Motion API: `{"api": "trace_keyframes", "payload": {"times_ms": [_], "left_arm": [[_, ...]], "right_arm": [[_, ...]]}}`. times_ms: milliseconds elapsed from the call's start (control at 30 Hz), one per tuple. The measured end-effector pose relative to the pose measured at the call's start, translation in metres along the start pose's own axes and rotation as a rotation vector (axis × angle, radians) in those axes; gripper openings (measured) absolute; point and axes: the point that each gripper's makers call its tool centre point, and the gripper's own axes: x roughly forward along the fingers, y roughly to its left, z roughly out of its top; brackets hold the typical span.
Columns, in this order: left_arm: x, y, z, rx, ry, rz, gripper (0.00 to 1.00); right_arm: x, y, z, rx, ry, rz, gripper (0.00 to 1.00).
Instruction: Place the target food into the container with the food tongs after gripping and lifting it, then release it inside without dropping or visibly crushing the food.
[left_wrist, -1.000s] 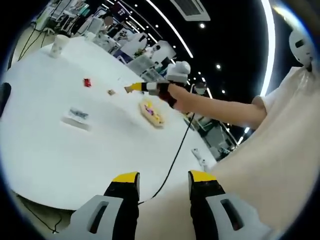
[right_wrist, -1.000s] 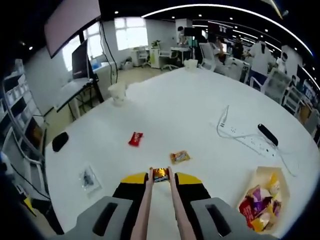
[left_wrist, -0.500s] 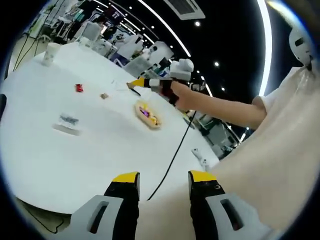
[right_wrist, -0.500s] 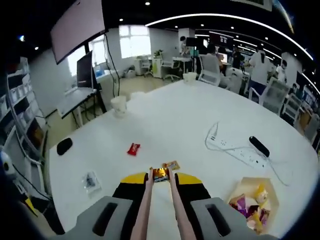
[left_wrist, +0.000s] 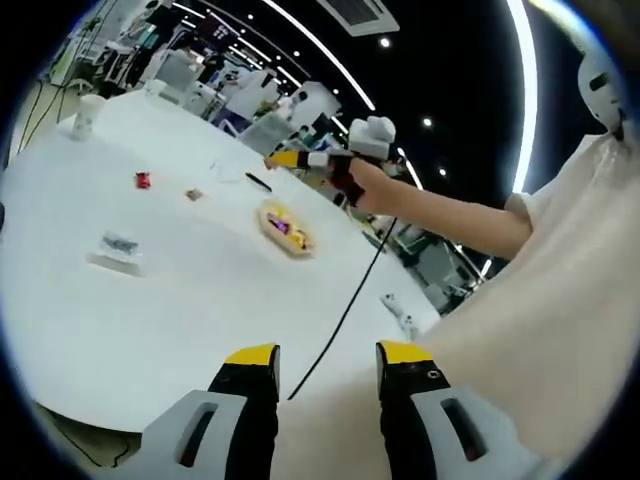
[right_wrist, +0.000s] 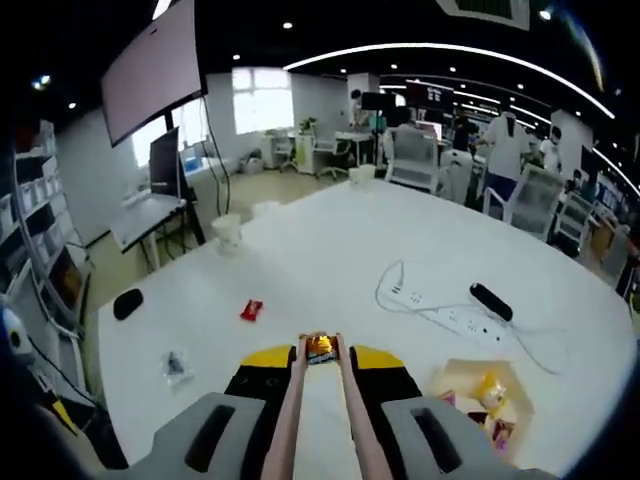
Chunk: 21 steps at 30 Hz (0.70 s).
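Your right gripper (right_wrist: 320, 362) clamps tongs (right_wrist: 318, 410) pinching a snack (right_wrist: 319, 347) above the white worktop (right_wrist: 330, 250); your left gripper (left_wrist: 326, 362) stands apart; office chairs (right_wrist: 415, 160) beyond.

Right claw (right_wrist: 320, 352) clamps the food tongs (right_wrist: 318, 420), their tips pinching an orange snack packet (right_wrist: 320, 347) above the white tabletop (right_wrist: 330, 250) — container (right_wrist: 482, 395) of snacks lower right, red packet (right_wrist: 251, 310) left.

An open-plan office: a large white tabletop (right_wrist: 330, 250), a wall screen (right_wrist: 150, 75), a monitor (right_wrist: 163, 158) on a side desk, office chairs (right_wrist: 413, 160), ceiling light strips (right_wrist: 450, 55), a power strip (right_wrist: 462, 322).
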Motion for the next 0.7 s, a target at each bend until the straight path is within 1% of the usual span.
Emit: {"api": "trace_keyframes", "payload": {"times_ms": [133, 500, 700], "left_arm": [[0.003, -0.003, -0.003, 0.01, 0.01, -0.002, 0.37], [0.011, -0.012, -0.002, 0.03, 0.015, -0.012, 0.37], [0.013, -0.013, -0.005, 0.027, 0.012, -0.013, 0.37]], "right_arm": [[-0.009, -0.01, 0.0, 0.012, -0.017, -0.016, 0.2], [-0.028, -0.037, 0.003, 0.047, -0.05, -0.058, 0.2], [-0.04, -0.059, 0.003, 0.059, -0.056, -0.096, 0.2]]}}
